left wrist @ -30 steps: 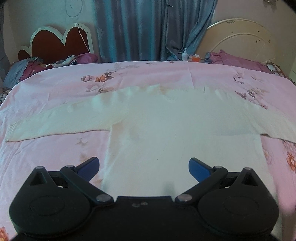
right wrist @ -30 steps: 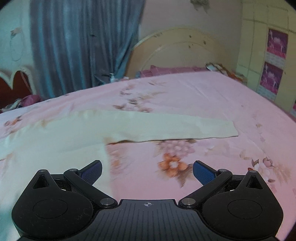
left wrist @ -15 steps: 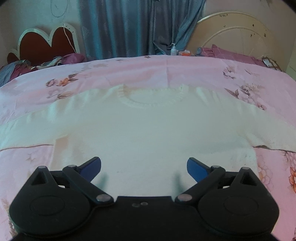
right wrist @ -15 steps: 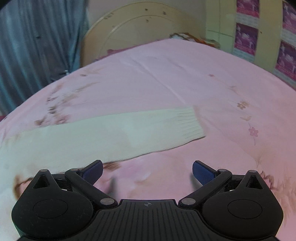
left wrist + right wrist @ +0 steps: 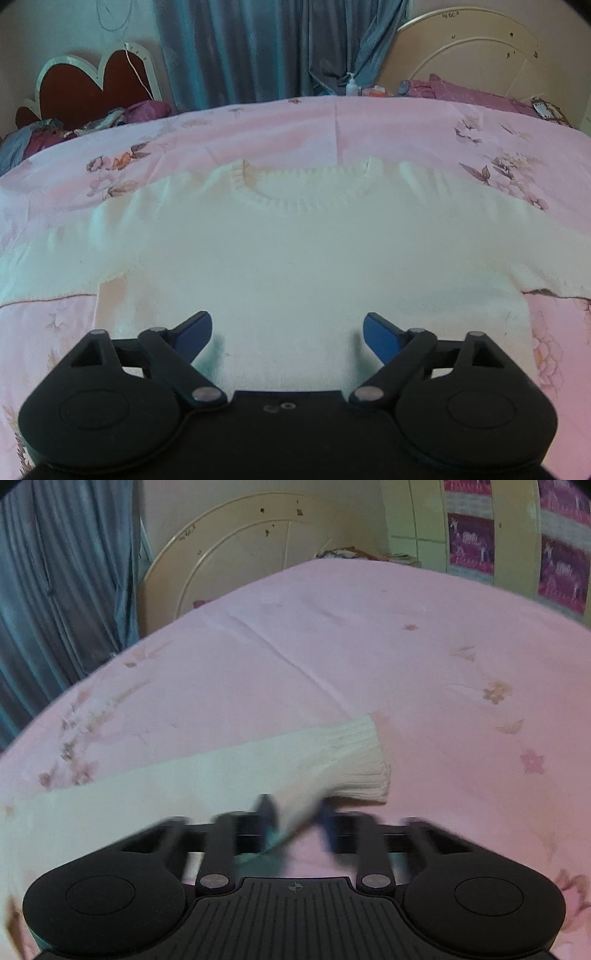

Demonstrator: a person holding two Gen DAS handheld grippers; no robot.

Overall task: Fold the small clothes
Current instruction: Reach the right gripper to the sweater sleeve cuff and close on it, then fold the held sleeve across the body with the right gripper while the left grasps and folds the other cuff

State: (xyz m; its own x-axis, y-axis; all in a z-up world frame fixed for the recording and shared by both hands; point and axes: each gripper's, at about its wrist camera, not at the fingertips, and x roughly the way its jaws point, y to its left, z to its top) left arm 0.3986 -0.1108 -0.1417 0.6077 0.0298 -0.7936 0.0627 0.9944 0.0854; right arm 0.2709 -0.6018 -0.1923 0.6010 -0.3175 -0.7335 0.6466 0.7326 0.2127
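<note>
A cream-white knitted sweater with a ribbed round neckline (image 5: 295, 251) lies spread flat, front up, on a bed covered by a pink sheet printed with flowers (image 5: 406, 125). Its neckline points toward the far edge of the bed and its body reaches to the near edge, while both sleeves stretch out sideways toward the left and right edges.

The left claw (image 5: 287, 328) hangs over the lower body of the sweater with its blue-padded fingers (image 5: 194, 326) spread apart. They have just been closing a little, and nothing is pinched between them; only flat knit lies beneath.

The right claw (image 5: 295, 812), seen blurred, has just snapped nearly together on the right sleeve (image 5: 207, 775) just short of its ribbed cuff (image 5: 364, 760), and cream knit sits squeezed between the two pads. The cuff lies on the sheet toward the right edge of the bed.

Beyond the far edge hang blue-grey curtains (image 5: 258, 48). To their left stands a heart-shaped dark red headboard with a white border (image 5: 88, 88), with a heap of mixed clothes (image 5: 92, 123) before it. To their right stands a cream rounded headboard (image 5: 476, 59), with a purple-pink bundle of bedding (image 5: 465, 92) and a small white pump bottle (image 5: 351, 85) near it. In the right wrist view, a pale yellow-green wardrobe with purple pictured panels (image 5: 517, 539) stands behind the bed's right corner.
</note>
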